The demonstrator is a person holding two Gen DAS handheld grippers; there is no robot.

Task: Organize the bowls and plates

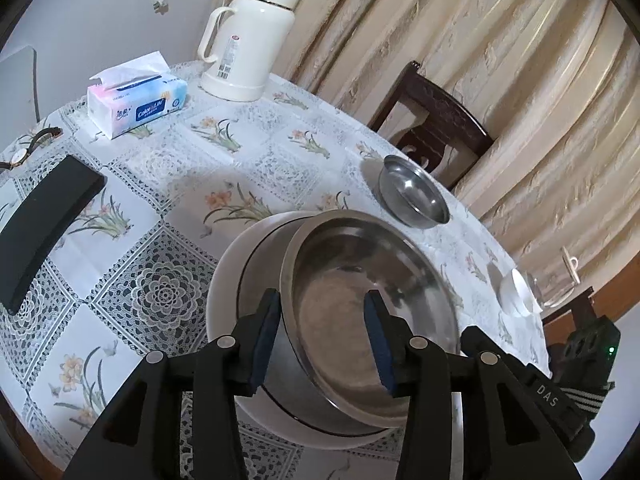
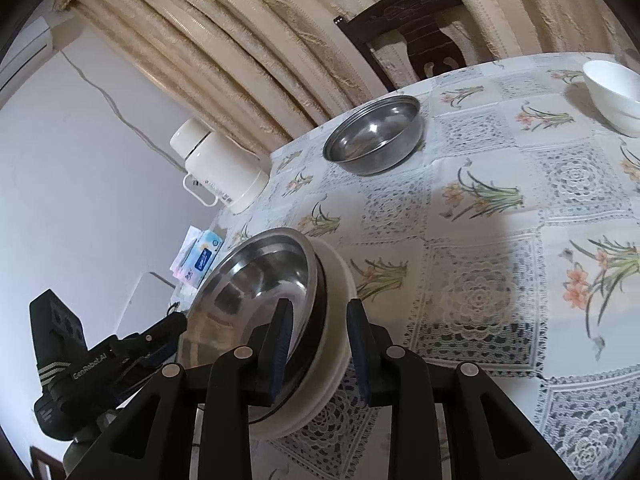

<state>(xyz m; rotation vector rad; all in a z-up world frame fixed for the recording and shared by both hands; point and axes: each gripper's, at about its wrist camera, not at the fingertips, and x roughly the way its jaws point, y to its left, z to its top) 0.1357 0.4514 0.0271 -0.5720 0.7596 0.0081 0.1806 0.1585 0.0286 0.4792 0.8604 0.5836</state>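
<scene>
While my left claw [image 1: 322, 336] stands spread with one finger outside and one inside the rim of the large steel bowl [image 1: 360, 312], I cannot see either pad pressing the metal, so I read it as released. That bowl sits tilted inside a white plate [image 1: 224, 280], its rim lifted on the side nearer the left claw. From my right wrist view, the right claw [image 2: 318, 344] straddles the stack: one finger lies inside the steel bowl, the other outside the plate's edge, with a gap showing at the outer pad, so this one is released as well. The left claw's black body [image 2: 100, 356] shows on the far side of the bowl in that view.

Farther out on the floral tabletop [image 1: 160, 208], a small steel bowl [image 1: 414, 196] stands upright, well apart from the stack. A white bowl [image 2: 612, 96] sits near the tabletop's edge, well apart from both steel bowls. Off to the left lie a black case [image 1: 44, 220] and a tissue pack [image 1: 138, 100]. At the back stands a cream thermos jug [image 1: 250, 36], with a dark wooden chair [image 1: 436, 128] against the curtain [image 1: 500, 60].
</scene>
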